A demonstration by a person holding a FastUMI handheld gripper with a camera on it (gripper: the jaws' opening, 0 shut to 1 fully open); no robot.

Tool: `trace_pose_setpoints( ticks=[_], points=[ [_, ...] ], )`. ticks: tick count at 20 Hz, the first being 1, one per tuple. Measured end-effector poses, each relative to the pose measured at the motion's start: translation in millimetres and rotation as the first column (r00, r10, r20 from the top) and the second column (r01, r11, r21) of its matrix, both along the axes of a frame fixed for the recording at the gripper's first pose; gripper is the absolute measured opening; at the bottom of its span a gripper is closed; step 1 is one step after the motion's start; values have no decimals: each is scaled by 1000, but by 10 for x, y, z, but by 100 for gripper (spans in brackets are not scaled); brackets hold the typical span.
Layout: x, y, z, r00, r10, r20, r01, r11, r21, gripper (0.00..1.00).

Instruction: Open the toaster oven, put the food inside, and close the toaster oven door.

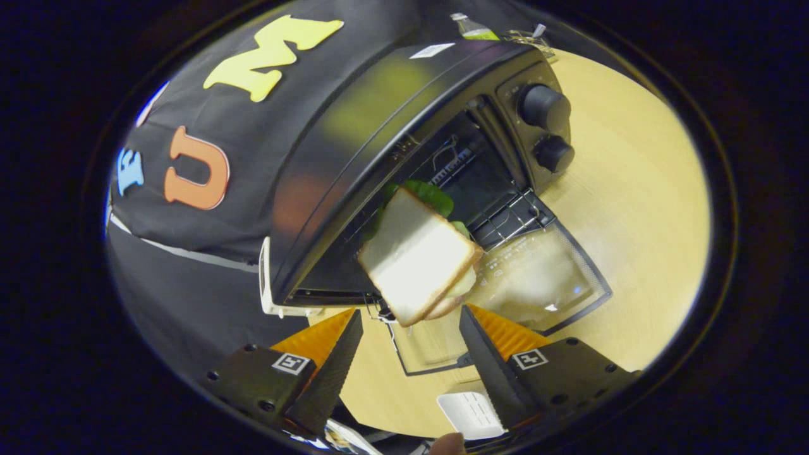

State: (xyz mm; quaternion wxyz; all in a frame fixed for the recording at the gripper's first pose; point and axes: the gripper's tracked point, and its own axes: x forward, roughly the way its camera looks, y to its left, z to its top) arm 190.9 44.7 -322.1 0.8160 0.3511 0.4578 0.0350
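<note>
The black toaster oven stands on the wooden table with its glass door folded down flat in front of it. A sandwich of white bread with green lettuce sits at the mouth of the oven, its far end inside the dark cavity beside the wire rack. Its near corner reaches back to just between my fingertips. My gripper is open, the fingers spread wider than that corner, and neither one visibly presses on the bread.
Two round knobs sit on the oven's control panel. A green bottle stands on the table beyond the oven. A white ribbed object lies on the wooden table close under my fingers.
</note>
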Motion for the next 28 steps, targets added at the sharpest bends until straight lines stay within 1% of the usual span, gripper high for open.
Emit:
trace_pose_setpoints(
  ticks=[2, 4, 5, 7, 8, 10, 13, 16, 20, 24, 28],
  points=[
    [-155, -27, 69, 998, 58, 19, -57, 995, -85, 100],
    [-332, -50, 101, 991, 131, 31, -123, 974, -191, 100],
    [-440, -75, 106, 985, 167, 35, -153, 956, -252, 100],
    [-605, -117, 105, 969, 242, 42, -210, 906, -368, 100],
    [-691, -123, 90, 962, 270, 38, -233, 884, -405, 100],
    [-866, -117, 47, 952, 303, 28, -260, 858, -442, 100],
    [-1072, -207, -54, 949, 314, 6, -274, 838, -471, 100],
    [-1163, -297, -304, 958, 285, -41, -271, 846, -458, 100],
    [-1116, -429, -539, 965, 251, -78, -258, 848, -463, 100],
    [-1024, -463, -776, 959, 256, -120, -282, 839, -466, 100],
    [-886, -479, -898, 958, 258, -126, -287, 823, -491, 100]
  ],
)
